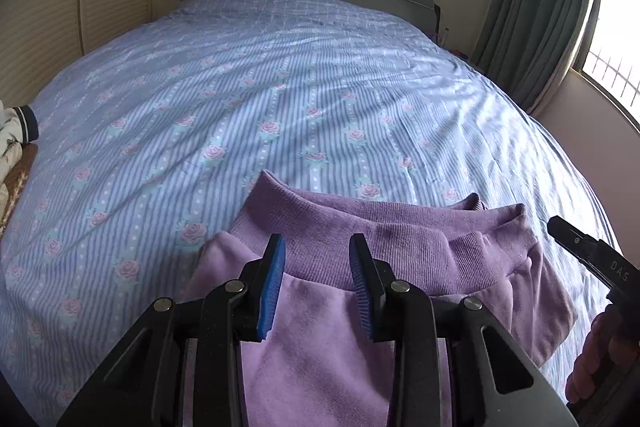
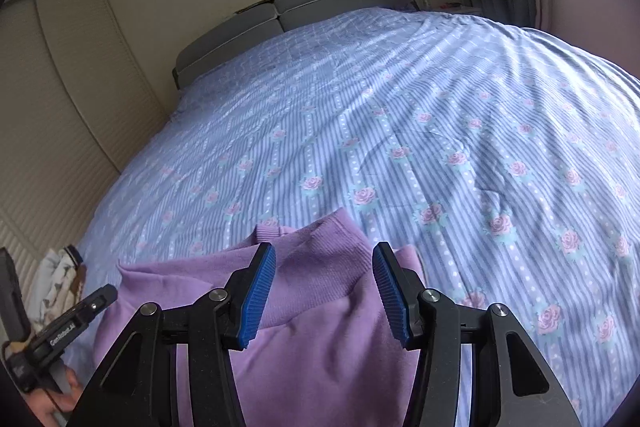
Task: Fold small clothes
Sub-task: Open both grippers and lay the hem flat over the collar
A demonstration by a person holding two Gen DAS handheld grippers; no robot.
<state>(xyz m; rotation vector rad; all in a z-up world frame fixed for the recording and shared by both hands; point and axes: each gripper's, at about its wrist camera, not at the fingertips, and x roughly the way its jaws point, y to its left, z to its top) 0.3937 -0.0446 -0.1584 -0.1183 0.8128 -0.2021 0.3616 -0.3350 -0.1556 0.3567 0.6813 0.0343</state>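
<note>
Both grippers (image 1: 318, 281) (image 2: 324, 293) hover parted above purple garment (image 1: 320, 347) on rose-striped bedspread (image 1: 280, 87).

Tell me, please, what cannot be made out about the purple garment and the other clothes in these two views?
- Purple garment: its near part is cut off by the bottom edge and covered by the left gripper and the right gripper in both wrist views.
- Patterned clothes: cut by the left edge in the left wrist view, partly hidden behind the other gripper in the right; type unclear.

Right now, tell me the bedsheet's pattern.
Blue and white stripes with pink roses on the bedsheet; right wrist view.
</note>
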